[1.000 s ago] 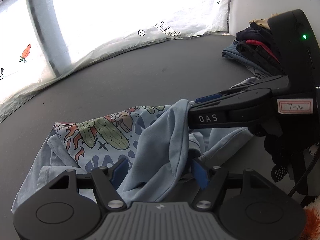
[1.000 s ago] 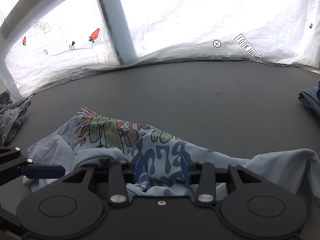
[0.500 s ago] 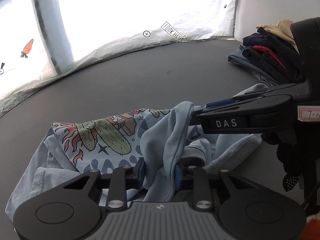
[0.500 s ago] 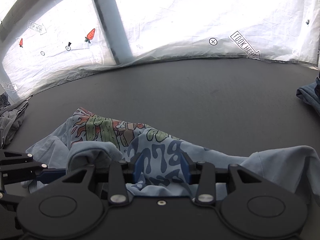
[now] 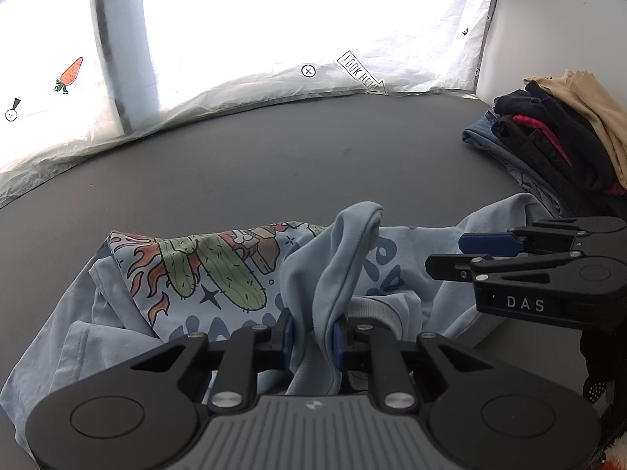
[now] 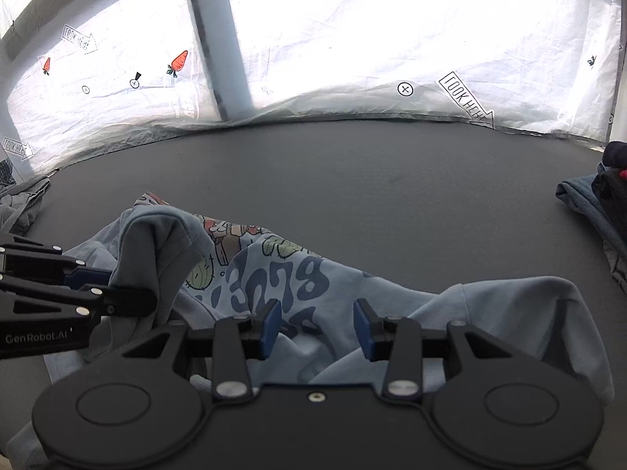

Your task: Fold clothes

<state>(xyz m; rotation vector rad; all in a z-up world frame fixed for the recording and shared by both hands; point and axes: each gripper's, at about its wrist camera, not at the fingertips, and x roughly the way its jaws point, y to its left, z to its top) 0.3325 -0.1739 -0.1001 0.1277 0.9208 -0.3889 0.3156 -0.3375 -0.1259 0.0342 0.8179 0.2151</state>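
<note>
A light blue T-shirt (image 5: 219, 274) with a cactus and flame print lies crumpled on the dark grey table (image 5: 274, 149). My left gripper (image 5: 313, 337) is shut on a raised fold of the shirt. It also shows at the left of the right wrist view (image 6: 133, 293), pinching that fold. My right gripper (image 6: 316, 327) is open and empty just above the shirt (image 6: 298, 286), to the right of the left gripper. It shows at the right of the left wrist view (image 5: 450, 254).
A stack of folded clothes (image 5: 556, 145), dark, red, tan and denim, stands at the table's right end against the wall. A grey garment (image 6: 19, 203) lies at the far left. A white printed sheet (image 6: 352, 58) hangs behind the table.
My left gripper has closed on the shirt fold and lifted it. My right gripper has let go of the fabric, opened and drawn back to the right.
</note>
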